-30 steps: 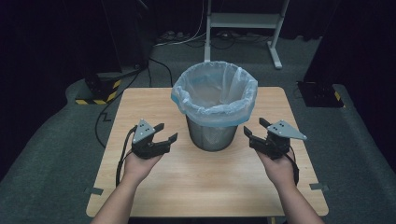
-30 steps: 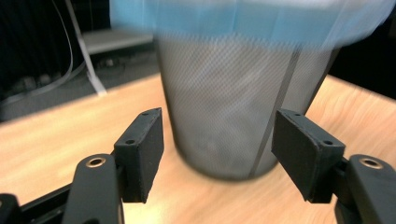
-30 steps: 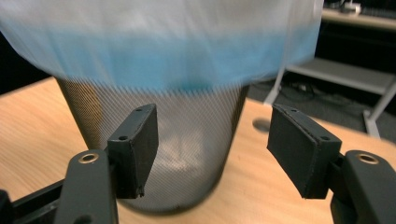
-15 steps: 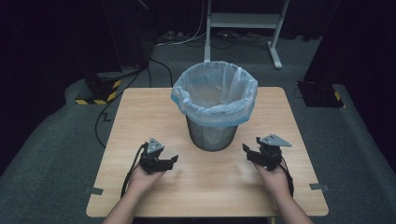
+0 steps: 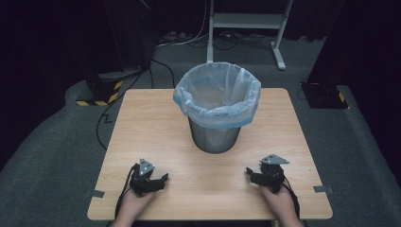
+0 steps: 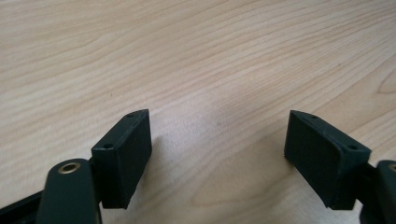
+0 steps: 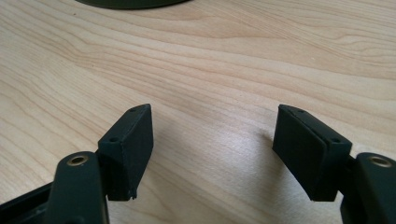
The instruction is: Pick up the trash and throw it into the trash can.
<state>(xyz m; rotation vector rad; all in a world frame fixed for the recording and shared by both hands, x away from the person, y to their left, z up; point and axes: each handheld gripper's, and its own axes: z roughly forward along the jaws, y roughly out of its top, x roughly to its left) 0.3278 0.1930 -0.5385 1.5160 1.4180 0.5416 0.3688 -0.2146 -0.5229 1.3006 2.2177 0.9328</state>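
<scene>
Change: both hand-held grippers are sitting lower and nearer the person than a second ago, when they were flanking the bin at its sides; they are now drawn back to the near edge of the surface (image 5: 142, 118).
Meaning: in my judgement the hands are pulling away from the bin rather than closing in, so either the work on it is finished or it has not started; nothing is being carried.
Left hand-held gripper (image 5: 158, 182): released, jaws standing wide apart over bare wood, nothing between them, resting low on the surface.
Right hand-held gripper (image 5: 251, 176): also released, jaws spread, empty; the dark base of the bin is showing at the top edge of the right gripper view.
Bin (image 5: 215, 137): standing upright at the middle of the surface, well apart from both grippers; a round grey metal drum.
Liner (image 5: 217, 111): thin, pale blue translucent plastic, crinkled, folded out over the rim and hanging loosely around it.
Surface texture: light wood with flowing grain, smooth and matt.
Jaw pads: black, blocky, flat-faced.
</scene>
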